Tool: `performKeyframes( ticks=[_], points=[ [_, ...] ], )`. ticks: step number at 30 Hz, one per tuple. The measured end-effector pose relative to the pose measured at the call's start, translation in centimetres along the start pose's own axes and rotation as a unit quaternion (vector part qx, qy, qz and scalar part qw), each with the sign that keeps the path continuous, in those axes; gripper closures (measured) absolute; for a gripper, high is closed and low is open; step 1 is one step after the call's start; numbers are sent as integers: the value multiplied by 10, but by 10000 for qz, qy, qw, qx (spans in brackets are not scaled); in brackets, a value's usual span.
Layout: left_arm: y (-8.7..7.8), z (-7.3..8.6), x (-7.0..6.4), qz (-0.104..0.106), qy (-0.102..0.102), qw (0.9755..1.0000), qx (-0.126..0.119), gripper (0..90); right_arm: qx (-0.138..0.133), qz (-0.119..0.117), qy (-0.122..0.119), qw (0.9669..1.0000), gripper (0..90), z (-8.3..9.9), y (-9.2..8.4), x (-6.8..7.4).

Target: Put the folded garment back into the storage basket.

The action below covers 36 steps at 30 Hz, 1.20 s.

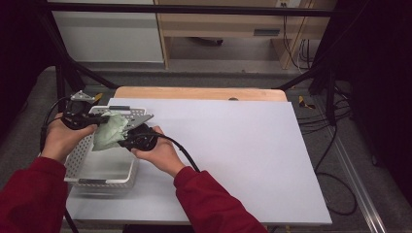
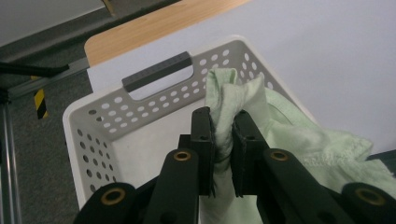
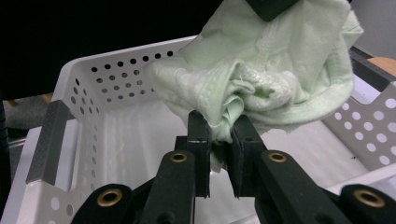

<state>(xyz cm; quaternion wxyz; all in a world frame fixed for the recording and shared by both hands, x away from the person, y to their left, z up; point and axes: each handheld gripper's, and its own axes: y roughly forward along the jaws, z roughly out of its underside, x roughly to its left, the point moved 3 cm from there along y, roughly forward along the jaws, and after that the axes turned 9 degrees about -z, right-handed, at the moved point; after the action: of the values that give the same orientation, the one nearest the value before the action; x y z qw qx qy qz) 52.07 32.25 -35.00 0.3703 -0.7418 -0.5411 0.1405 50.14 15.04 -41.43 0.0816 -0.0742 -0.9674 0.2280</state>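
Over the white basket [image 1: 82,160] in the high view, both grippers hold the green cloth [image 1: 111,132] up. Left gripper [image 2: 224,123] view: jaws pinching a fold. Right gripper [image 3: 219,128] view: same, clamped on bunched cloth. Next, probably lifting it clear onto the table.

Dim, soft frames; bright tabletop, black surroundings.

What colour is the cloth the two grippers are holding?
The cloth is pale mint green. It shows best in the right gripper view, bunched above the white basket.
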Motion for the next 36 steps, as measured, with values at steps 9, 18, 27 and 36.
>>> performKeyframes(
  ticks=[9,18,27,36],
  points=[
    [3,4,4,-115,-136,9998,10,771,25,-9,-3,10000,790,-1,5,2],
    [4,8,5,-418,-349,9979,-336,482,-56,161,168,9997,419,1,-17,5],
    [-21,13,-18,-449,-393,9961,-644,359,-263,456,134,9985,297,1,-64,10],
    [-38,18,-45,-386,-414,9941,-926,221,-425,1008,84,9940,165,0,-101,11]
  ],
)
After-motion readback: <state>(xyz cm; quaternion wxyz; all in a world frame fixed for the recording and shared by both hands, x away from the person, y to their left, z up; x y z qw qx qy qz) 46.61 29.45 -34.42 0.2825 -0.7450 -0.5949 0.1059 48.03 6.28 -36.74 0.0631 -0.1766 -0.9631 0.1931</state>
